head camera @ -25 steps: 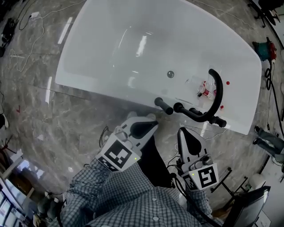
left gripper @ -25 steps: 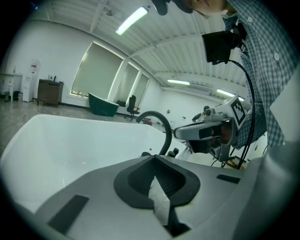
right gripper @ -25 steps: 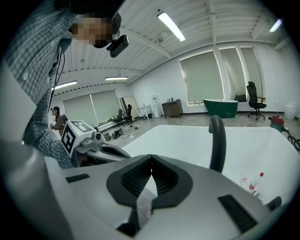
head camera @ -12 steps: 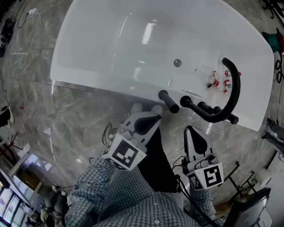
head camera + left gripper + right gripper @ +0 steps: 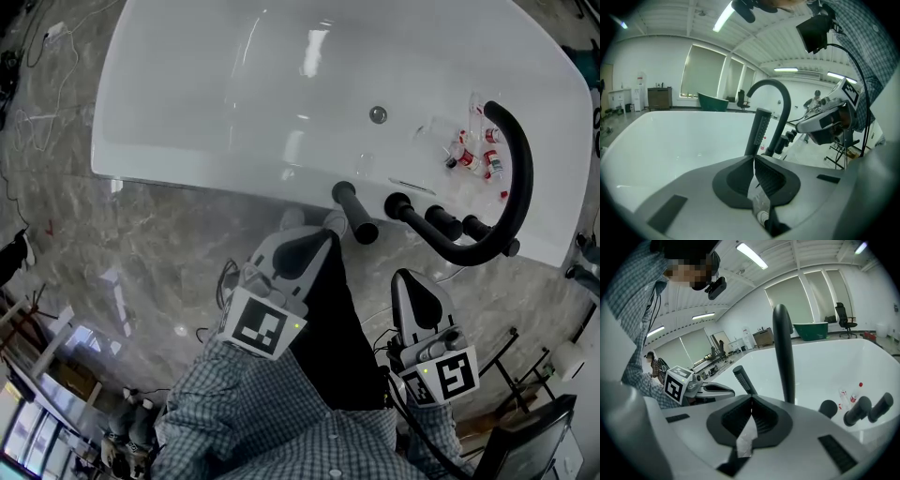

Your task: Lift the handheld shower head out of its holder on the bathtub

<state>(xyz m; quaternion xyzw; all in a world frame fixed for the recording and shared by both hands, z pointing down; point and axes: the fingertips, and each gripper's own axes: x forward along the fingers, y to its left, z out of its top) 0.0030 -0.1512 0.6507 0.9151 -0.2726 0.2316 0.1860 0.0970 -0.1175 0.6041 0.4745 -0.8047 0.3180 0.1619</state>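
The black handheld shower head stands in its holder on the near rim of the white bathtub. It shows as a perforated black bar in the left gripper view and as a slanted stick in the right gripper view. My left gripper is shut and empty, its tip just short of the shower head. My right gripper is also shut with nothing in it, below the black knobs. Each gripper sees the other: the right gripper and the left gripper.
A black curved spout arches over the tub's right end beside the knobs. Several small bottles lie inside the tub near the drain. Grey marble floor with cables surrounds the tub; metal stands are at the right.
Both grippers have sunk and drawn nearer the tub's rim; the left tip now sits close under the shower head. Both pairs of jaws stay shut.
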